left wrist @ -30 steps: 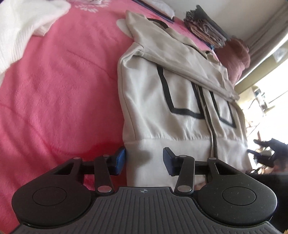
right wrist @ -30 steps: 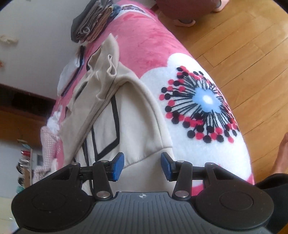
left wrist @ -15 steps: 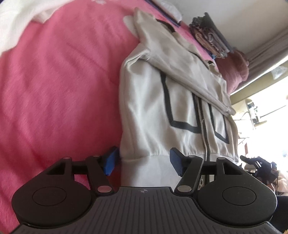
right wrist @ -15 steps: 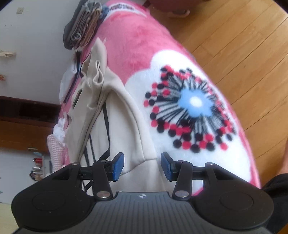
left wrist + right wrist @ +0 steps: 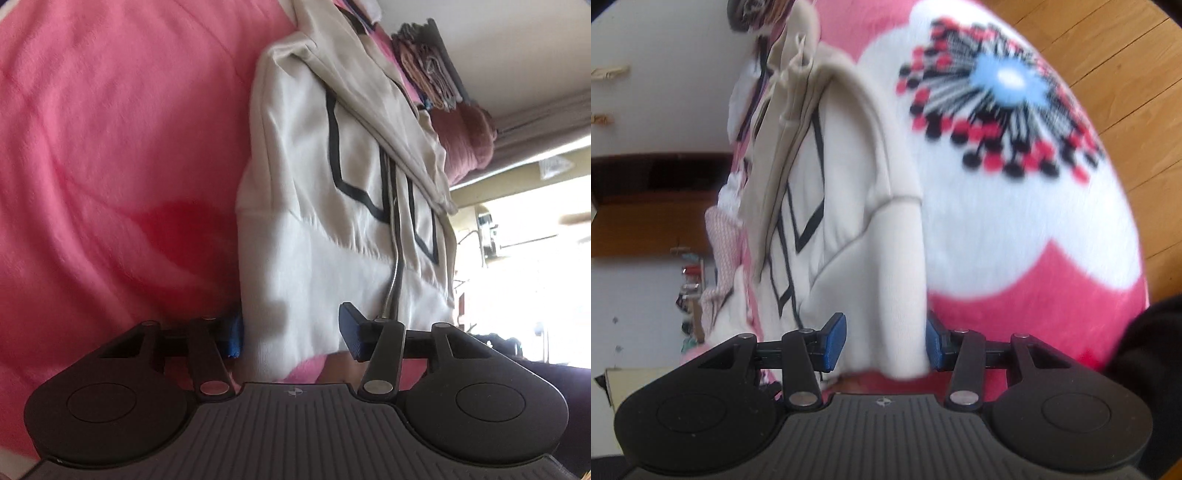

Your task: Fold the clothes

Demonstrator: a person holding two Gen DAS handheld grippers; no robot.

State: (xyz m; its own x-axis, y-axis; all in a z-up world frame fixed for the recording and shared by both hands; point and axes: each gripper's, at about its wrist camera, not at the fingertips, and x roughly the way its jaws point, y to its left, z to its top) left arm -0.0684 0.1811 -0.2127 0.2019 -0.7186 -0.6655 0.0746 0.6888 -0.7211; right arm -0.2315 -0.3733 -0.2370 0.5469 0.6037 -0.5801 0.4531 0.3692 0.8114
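Note:
A cream zip-up hoodie (image 5: 314, 166) with black line trim lies flat on a pink blanket (image 5: 110, 147), sleeves folded across its front. My left gripper (image 5: 291, 334) is at the hoodie's left hem corner. Its jaws are closing with the ribbed hem between them, and the blue pads do not visibly pinch it. In the right wrist view the same hoodie (image 5: 849, 184) runs away from me. My right gripper (image 5: 885, 343) straddles the right hem corner with its jaws apart, the ribbed band filling the gap.
A stack of folded clothes (image 5: 428, 66) and a dark red bundle (image 5: 469, 140) sit beyond the hoodie's collar. The blanket's white flower patch (image 5: 1015, 221) lies right of the hem, with wooden floor (image 5: 1126, 55) past the bed edge. A pink knitted garment (image 5: 720, 236) lies at the left.
Both grippers have dropped lower and closer to the hoodie's hem, so the ribbed band now sits between each pair of jaws. The left jaws widened, then narrowed again.

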